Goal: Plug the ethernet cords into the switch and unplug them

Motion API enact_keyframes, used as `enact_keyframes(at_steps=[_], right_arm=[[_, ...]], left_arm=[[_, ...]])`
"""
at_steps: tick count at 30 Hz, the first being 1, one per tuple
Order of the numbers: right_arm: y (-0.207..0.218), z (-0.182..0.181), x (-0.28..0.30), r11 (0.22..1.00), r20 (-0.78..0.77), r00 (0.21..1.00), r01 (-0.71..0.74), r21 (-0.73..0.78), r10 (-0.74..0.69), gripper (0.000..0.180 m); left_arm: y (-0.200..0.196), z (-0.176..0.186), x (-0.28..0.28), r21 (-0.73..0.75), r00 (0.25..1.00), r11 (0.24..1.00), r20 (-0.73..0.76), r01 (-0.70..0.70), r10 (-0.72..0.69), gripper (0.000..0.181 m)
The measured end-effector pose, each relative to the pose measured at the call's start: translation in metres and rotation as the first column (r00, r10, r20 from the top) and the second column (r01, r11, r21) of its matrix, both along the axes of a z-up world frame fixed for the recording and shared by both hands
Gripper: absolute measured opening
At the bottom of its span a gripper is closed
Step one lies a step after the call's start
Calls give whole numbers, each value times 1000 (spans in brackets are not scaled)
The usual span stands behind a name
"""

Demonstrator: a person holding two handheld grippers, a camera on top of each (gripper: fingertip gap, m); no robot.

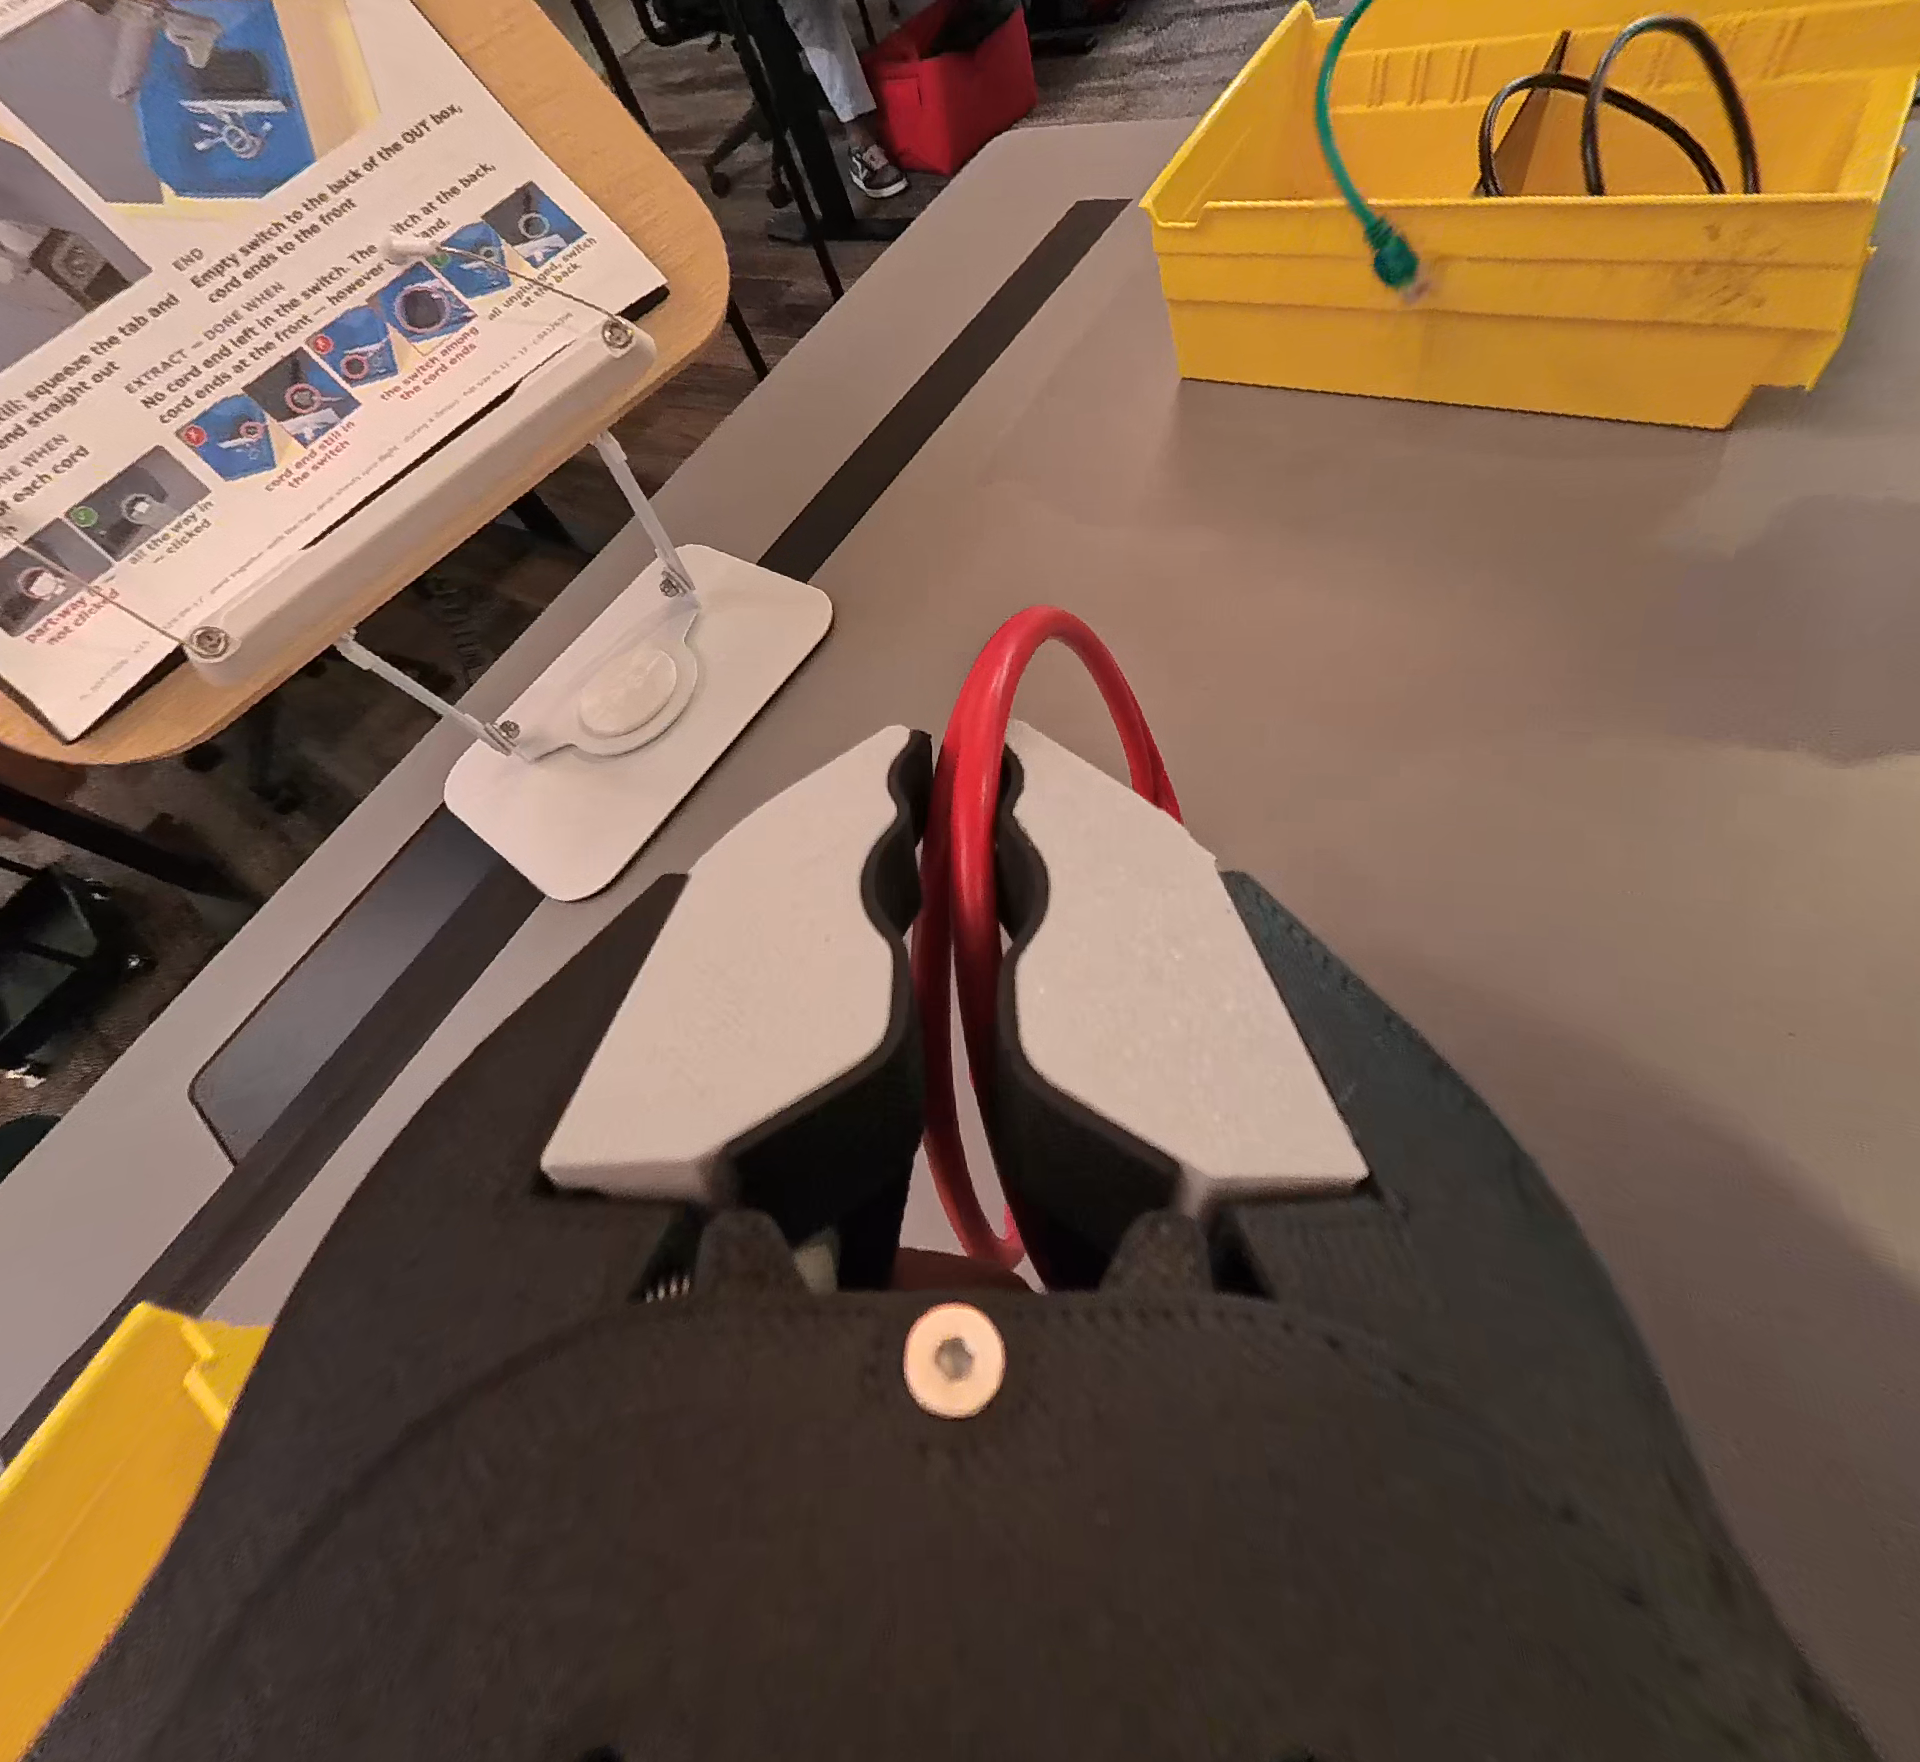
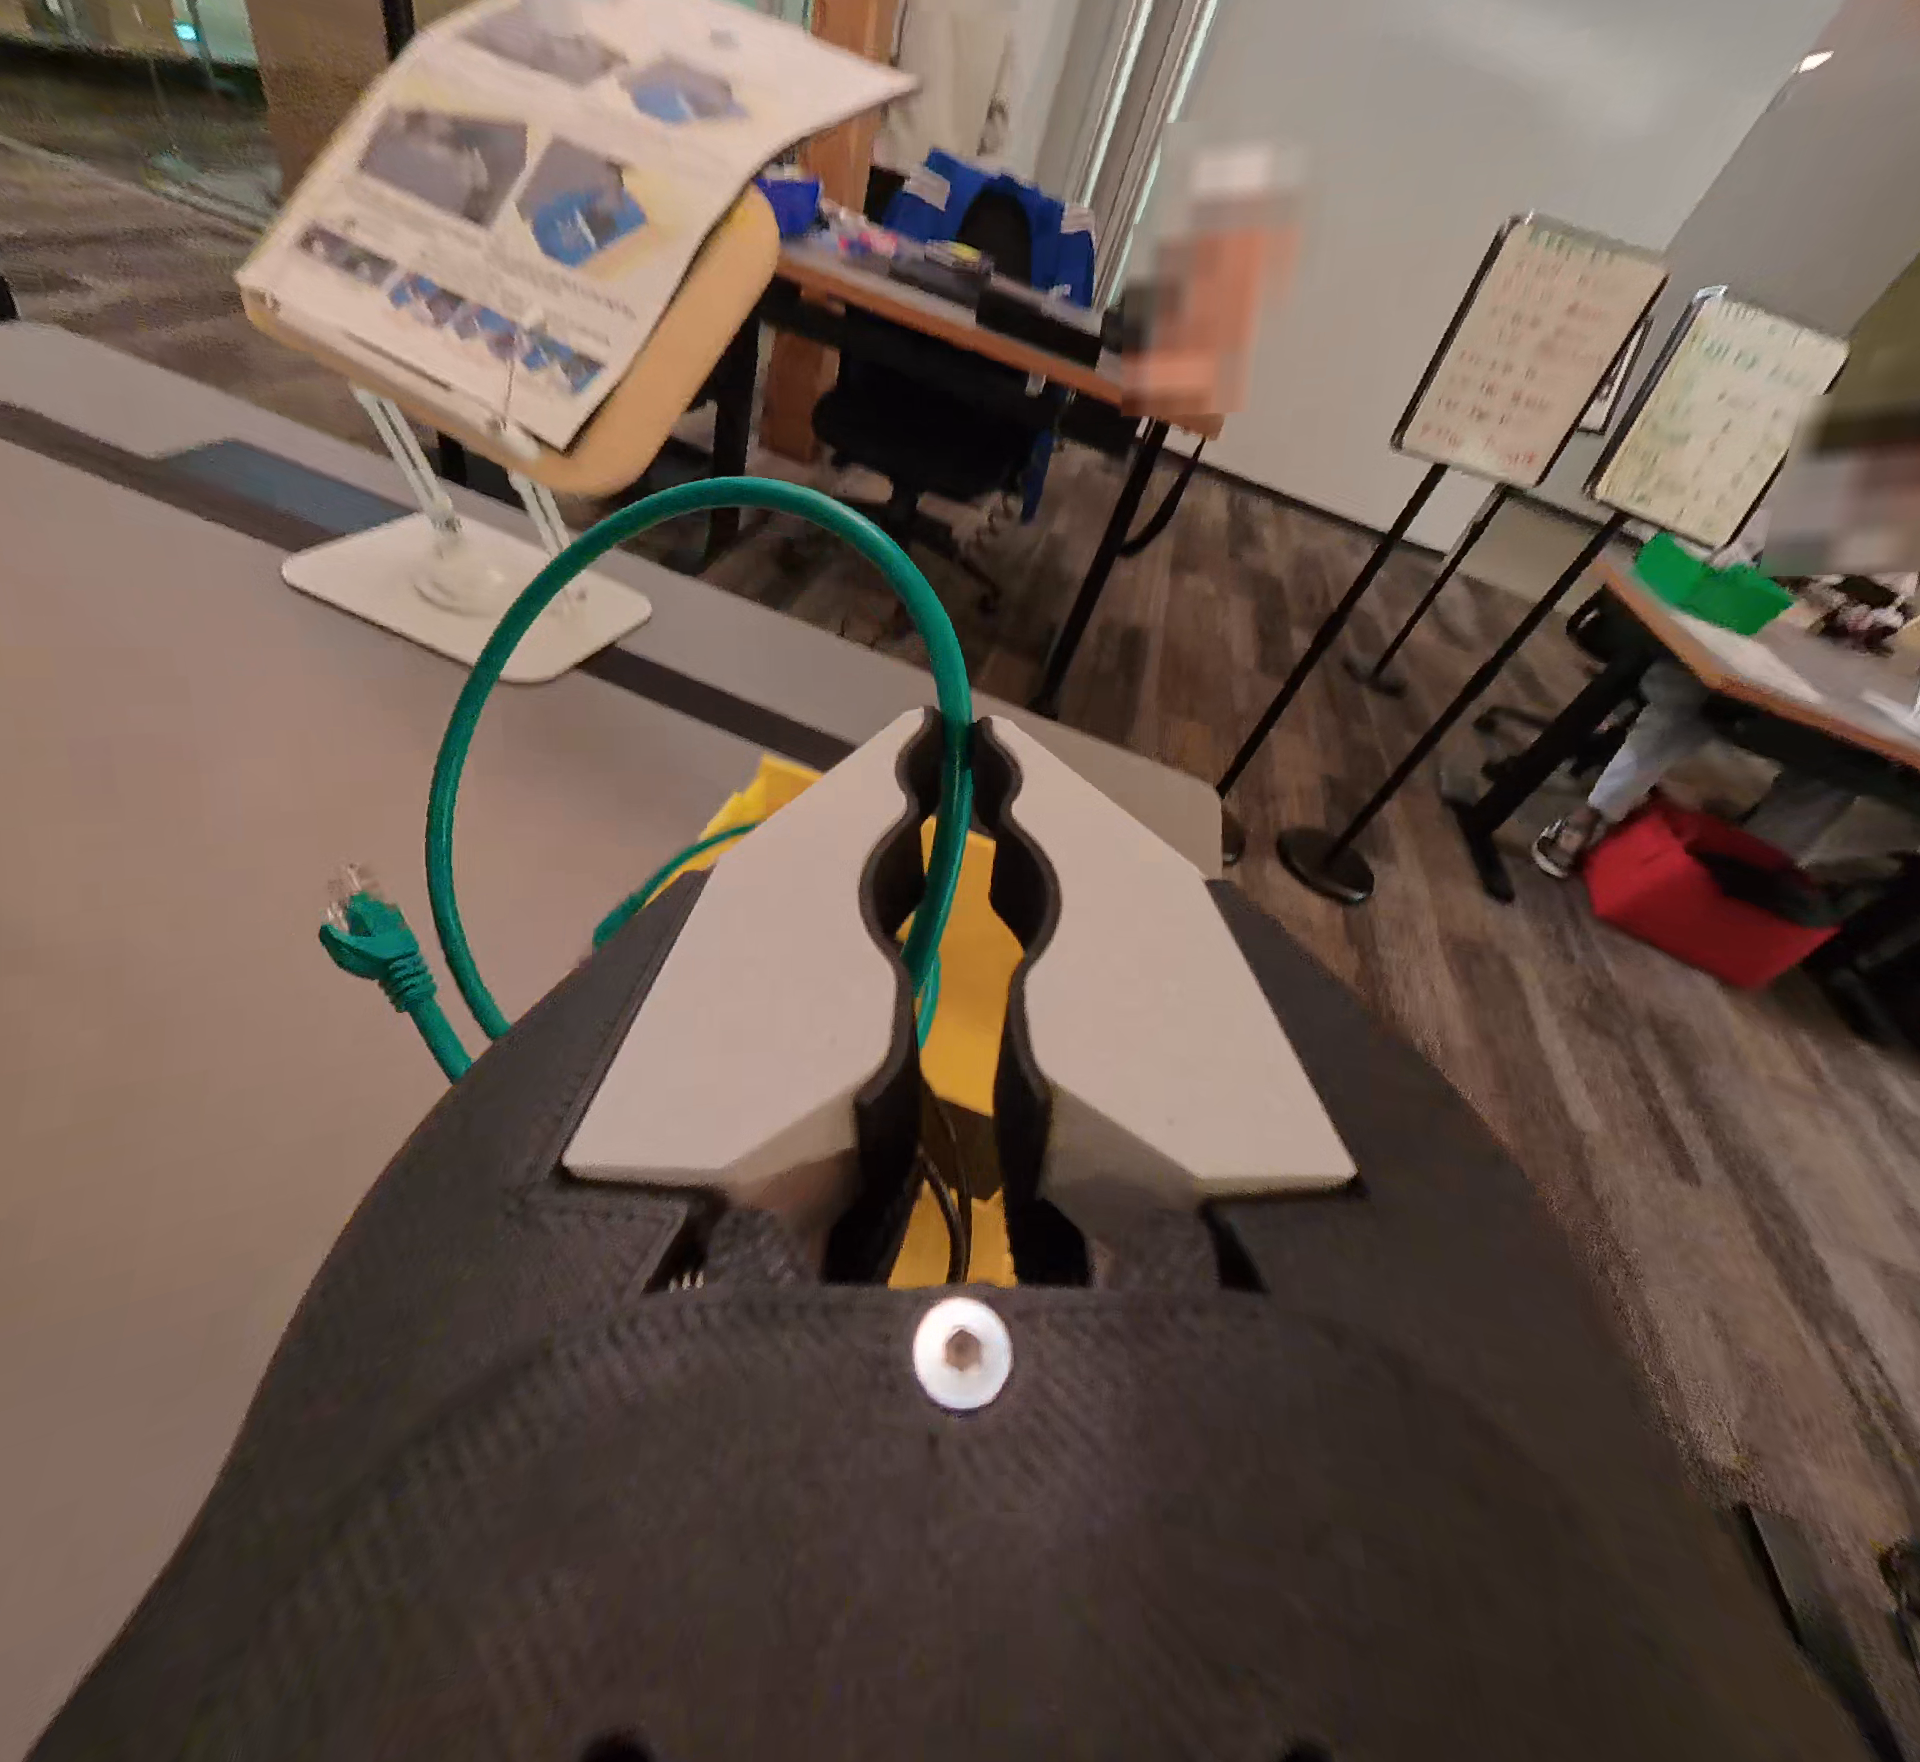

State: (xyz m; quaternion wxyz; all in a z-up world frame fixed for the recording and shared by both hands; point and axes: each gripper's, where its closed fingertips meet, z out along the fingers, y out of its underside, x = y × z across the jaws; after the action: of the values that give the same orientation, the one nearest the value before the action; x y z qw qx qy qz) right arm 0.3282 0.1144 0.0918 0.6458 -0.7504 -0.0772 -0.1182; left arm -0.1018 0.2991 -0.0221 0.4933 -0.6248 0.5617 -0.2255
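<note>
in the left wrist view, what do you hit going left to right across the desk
printed instruction sheet on a wooden board → white flat stand base → red cord loop in the left gripper → green ethernet plug hanging in the air → yellow plastic bin

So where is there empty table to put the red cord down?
The grey table is bare between the yellow bin, the white stand base and the left gripper holding the red cord. The bin is crowded: black cable inside, green cord dangling over it.
</note>
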Motion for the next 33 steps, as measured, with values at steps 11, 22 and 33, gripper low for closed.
enact_keyframes(at_steps=[11, 22, 33], right_arm=[[-22, 82, 3, 976, 65, 994, 77, 206, -93, 3], [-35, 20, 22, 990, -39, 994, 103, 95, -99, 3], [-41, 22, 13, 987, -70, 996, 72, 142, -63, 3]], left_arm=[[-1, 1, -3, 9, 1000, 1000, -5, 6, -6, 9], [-2, -4, 1, 2, 1000, 1000, -15, 12, -12, 9], [-4, -10, 6, -3, 999, 1000, -35, 19, -19, 9]])
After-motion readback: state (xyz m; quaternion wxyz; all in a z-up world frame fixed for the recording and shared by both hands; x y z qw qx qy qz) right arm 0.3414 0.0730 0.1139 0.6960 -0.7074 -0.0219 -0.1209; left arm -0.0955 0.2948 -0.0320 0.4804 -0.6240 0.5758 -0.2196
